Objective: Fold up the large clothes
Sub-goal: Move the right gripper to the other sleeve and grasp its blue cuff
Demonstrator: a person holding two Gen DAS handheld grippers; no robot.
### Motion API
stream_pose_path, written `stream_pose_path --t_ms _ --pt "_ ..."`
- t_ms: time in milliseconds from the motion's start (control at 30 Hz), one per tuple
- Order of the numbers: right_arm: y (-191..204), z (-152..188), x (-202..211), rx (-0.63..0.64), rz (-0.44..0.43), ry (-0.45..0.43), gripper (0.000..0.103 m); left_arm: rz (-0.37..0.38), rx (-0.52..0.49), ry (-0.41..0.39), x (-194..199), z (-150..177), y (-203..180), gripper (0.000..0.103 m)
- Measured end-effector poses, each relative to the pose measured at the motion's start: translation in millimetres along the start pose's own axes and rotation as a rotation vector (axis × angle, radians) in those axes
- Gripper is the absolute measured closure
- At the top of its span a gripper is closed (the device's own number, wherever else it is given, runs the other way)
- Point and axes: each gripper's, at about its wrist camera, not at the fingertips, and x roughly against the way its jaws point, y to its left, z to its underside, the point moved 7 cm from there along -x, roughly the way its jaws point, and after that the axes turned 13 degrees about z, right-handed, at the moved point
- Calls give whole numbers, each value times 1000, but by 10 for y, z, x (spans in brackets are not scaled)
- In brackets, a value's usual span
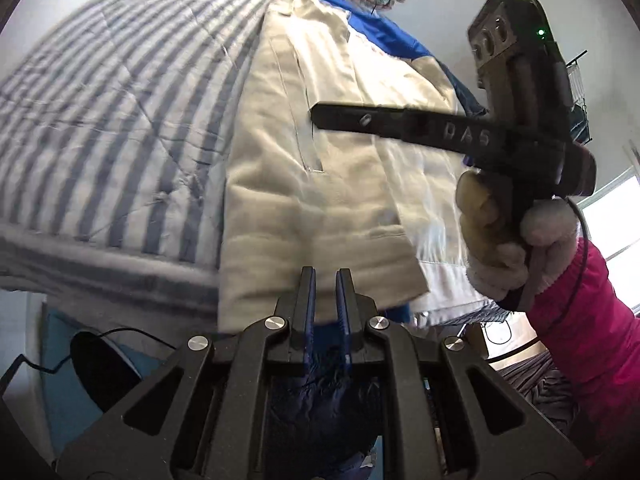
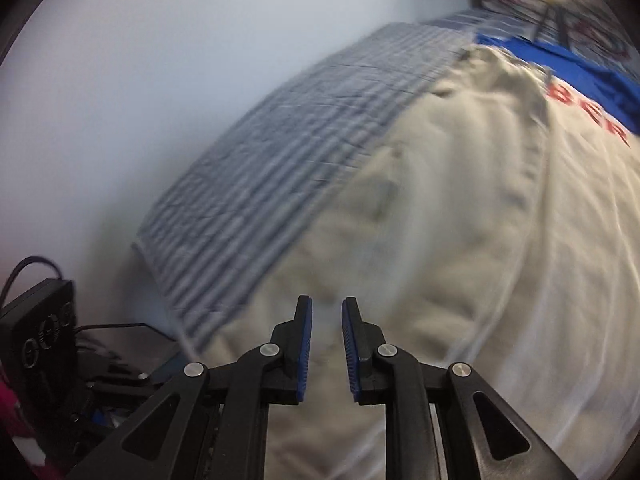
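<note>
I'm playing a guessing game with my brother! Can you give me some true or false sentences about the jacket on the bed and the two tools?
1. The jacket lies on a striped blanket. True.
2. The jacket is all red. False: it is cream and white with blue near the top.
3. The left tool has blue pads. True.
4. The right tool is squeezing a sock. False: its jaws stand apart with nothing between them, over the cream fabric.
5. The hand holding the right tool is bare. False: it wears a fluffy light glove, with a pink sleeve behind.
</note>
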Motion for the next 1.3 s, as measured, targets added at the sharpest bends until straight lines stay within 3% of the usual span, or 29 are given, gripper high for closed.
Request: stream_pose_path --t_ms 167,367,533,633,733,867,967,1067,1200,1300 --pt "321 91 -172 85 -17 48 88 -60 2 -49 330 57 -5 92" --pt "373 241 -405 55 -7 66 88 -148 -2 -105 677 78 47 92" --pt "378 263 -218 19 -4 61 88 -129 -23 -146 813 -141 -72 92" --pt "295 282 122 -9 13 6 76 -122 -73 -158 840 -313 -227 92" --pt "95 313 479 -35 74 -57 69 -116 -126 -162 816 -461 -392 92" --pt "-283 416 917 -131 132 -154 48 -93 -172 -158 650 -682 -645 92" --pt "-591 548 1186 -202 193 -190 48 -71 -205 -139 475 -779 -845 91" --pt "-865 716 1425 -216 273 -215 34 -40 -222 -118 259 -827 -1038 91" --pt "-1237 990 1676 -243 411 -198 33 3 -247 -74 -91 -807 -1322 90" --pt "-1580 1202 1857 -335 462 -153 32 34 -287 -20 -302 -778 -1545 90"
